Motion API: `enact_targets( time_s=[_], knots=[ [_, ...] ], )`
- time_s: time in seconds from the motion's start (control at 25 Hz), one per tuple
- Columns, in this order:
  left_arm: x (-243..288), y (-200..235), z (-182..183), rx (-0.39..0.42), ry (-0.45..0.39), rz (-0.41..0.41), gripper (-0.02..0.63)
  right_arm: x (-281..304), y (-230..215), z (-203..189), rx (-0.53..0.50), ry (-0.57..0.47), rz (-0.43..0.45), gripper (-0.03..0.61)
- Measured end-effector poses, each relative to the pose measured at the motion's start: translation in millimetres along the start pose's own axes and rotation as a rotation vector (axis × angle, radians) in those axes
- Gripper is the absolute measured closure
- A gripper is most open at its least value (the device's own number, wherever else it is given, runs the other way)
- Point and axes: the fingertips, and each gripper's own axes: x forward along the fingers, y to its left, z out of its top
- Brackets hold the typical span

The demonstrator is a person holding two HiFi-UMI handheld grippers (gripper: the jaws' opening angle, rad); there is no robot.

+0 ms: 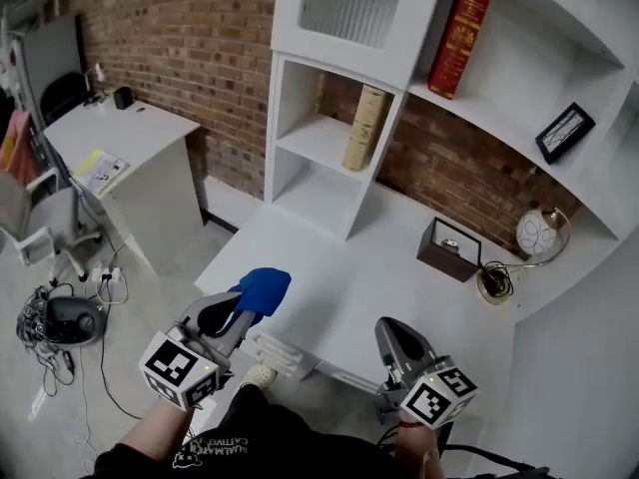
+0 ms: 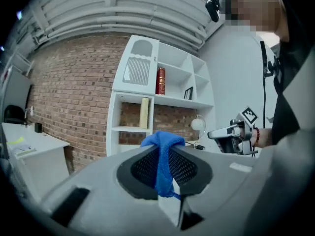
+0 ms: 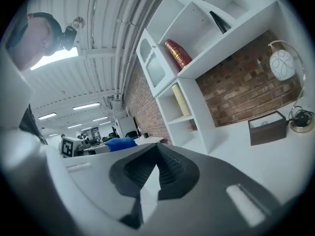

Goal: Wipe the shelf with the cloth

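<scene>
The person holds both grippers low, over the near edge of the white desk [image 1: 349, 267], and both point away towards the shelf [image 1: 334, 143] at the far side. The left gripper [image 1: 243, 305] is at the near left, tilted a little to the right. Its jaws are pressed on the blue cloth [image 1: 264, 288], which bulges out above the tips and hangs over the desk. In the left gripper view, the cloth [image 2: 163, 142] runs as a folded band between the two dark pads of the left gripper [image 2: 164, 156]. The right gripper [image 1: 395, 339] is at the near right, well apart from the left one. Its jaws meet at the tips and there is nothing between them, as the right gripper view shows [image 3: 156, 152].

On the shelf I count two books, a red book [image 1: 461, 33] that leans on the upper board and a beige book [image 1: 365, 128] below it, and one picture frame [image 1: 564, 132]. On the desk are one brown box [image 1: 448, 249] and one round lamp [image 1: 540, 234].

Only the head view shows the floor with cables [image 1: 60, 327] and a second desk [image 1: 125, 128] at the far left. Only the left gripper view shows a bead bracelet [image 2: 256, 134] clearly on the right wrist. Only the right gripper view shows the ceiling lights [image 3: 86, 105] of the room beyond.
</scene>
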Motion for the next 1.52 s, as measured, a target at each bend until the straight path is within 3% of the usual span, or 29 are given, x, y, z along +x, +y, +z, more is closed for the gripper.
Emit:
enact_targets(
  time_s=[0.24,0.44,0.72,1.12,1.52],
  knots=[
    [-32,-38,-3,-0.059,0.004,0.029,0.566,-26,35,-8,-0.062,0.062,0.063,0.571],
    [-49,-57,8,0.007,-0.005,0.037,0.566,-42,44,7,-0.112,0.004,0.064,0.571],
    [-72,-50,13,-0.007,-0.020,0.085,0.566,-35,49,2,-0.148,0.017,0.045,0.571],
    [-68,-47,11,-0.018,-0.028,0.089,0.566,-45,32,4,-0.209,0.042,-0.026,0.571],
    [-70,-42,8,-0.027,-0.039,0.109,0.565,-47,27,2,-0.188,0.038,-0.023,0.571]
  ],
)
